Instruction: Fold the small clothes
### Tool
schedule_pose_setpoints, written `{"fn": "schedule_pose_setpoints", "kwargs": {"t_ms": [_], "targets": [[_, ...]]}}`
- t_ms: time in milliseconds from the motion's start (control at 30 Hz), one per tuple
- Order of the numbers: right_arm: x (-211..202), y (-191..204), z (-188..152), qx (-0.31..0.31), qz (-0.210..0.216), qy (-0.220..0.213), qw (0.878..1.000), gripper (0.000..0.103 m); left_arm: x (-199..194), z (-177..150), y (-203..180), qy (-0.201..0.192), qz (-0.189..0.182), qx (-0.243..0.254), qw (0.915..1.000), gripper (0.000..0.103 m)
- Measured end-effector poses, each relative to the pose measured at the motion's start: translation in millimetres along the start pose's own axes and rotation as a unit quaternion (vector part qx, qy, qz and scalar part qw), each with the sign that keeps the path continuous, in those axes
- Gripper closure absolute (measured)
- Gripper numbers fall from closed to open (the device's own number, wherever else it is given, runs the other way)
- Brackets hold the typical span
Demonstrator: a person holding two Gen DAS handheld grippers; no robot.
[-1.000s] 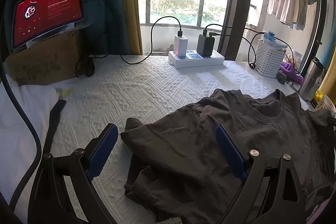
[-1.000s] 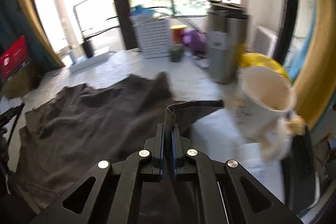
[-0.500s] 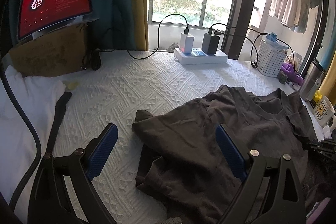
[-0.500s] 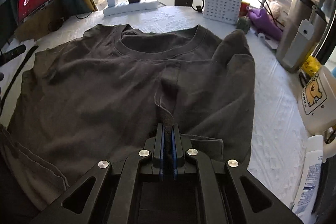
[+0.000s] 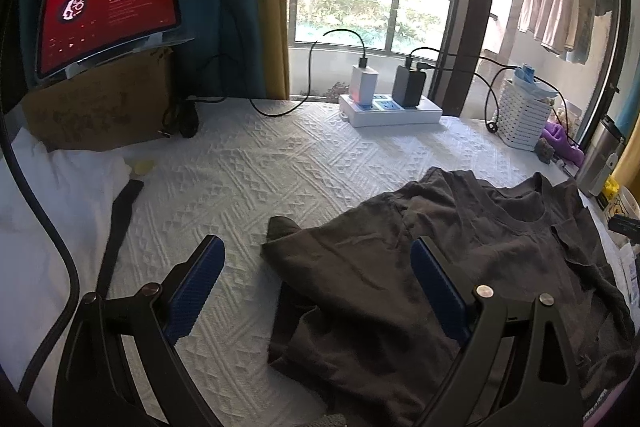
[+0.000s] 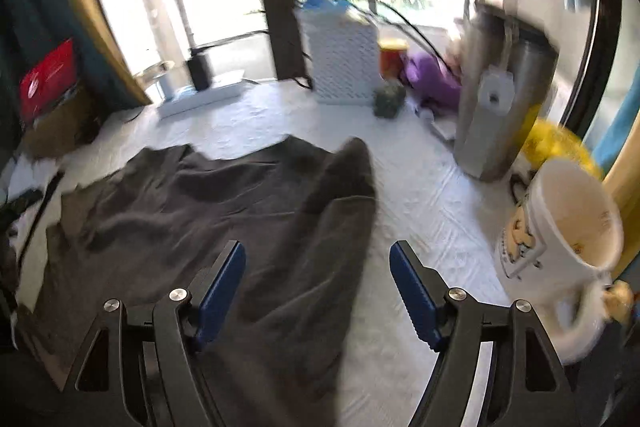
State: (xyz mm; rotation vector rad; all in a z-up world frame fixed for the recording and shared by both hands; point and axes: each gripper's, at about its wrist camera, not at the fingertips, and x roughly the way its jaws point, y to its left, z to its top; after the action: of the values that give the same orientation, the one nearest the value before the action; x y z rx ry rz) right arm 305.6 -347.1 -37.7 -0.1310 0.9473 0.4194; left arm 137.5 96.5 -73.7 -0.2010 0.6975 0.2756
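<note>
Below both hand-held grippers, a dark grey T-shirt (image 5: 460,267) lies rumpled on a desk covered with a white textured cloth (image 5: 260,179). Left hand-held gripper (image 5: 316,283) hovers with jaws wide apart, the shirt's edge under it. Right hand-held gripper (image 6: 318,287) is opening, its blue pads clear of the folded sleeve (image 6: 340,207) beneath; a white mug (image 6: 560,247) stands to its right.

Right gripper (image 6: 318,283) opening, shirt (image 6: 224,211) released.

Bare cloth (image 5: 248,187) left of shirt (image 5: 400,287) free; mug (image 6: 560,243), flask (image 6: 496,115) crowd right edge
</note>
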Motion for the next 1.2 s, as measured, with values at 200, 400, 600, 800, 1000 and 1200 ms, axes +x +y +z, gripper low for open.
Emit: {"fn": "schedule_pose_setpoints", "kwargs": {"t_ms": [200,400,600,800,1000,1200], "targets": [[48,-32,8,0.026,0.019,0.045,0.998,0.054,1,1,10,0.005,0.024,-0.005,0.9997,0.010],[62,-28,9,0.017,0.055,0.064,0.996,0.094,13,0,5,0.022,0.025,-0.003,0.9994,0.010],[43,-32,36,-0.063,-0.092,0.026,0.993,0.095,14,4,-4,0.019,0.021,0.008,0.9996,0.010],[56,-32,28,-0.076,-0.117,0.047,0.989,0.094,14,1,-7,0.022,0.017,0.011,0.9995,0.010],[11,-26,17,-0.034,-0.083,0.014,0.996,0.017,14,0,-6,0.027,0.016,0.013,0.9994,0.010],[-23,0,-18,-0.037,-0.021,0.021,0.999,0.017,11,-3,-14,0.023,0.002,0.020,0.9995,0.010]]}}
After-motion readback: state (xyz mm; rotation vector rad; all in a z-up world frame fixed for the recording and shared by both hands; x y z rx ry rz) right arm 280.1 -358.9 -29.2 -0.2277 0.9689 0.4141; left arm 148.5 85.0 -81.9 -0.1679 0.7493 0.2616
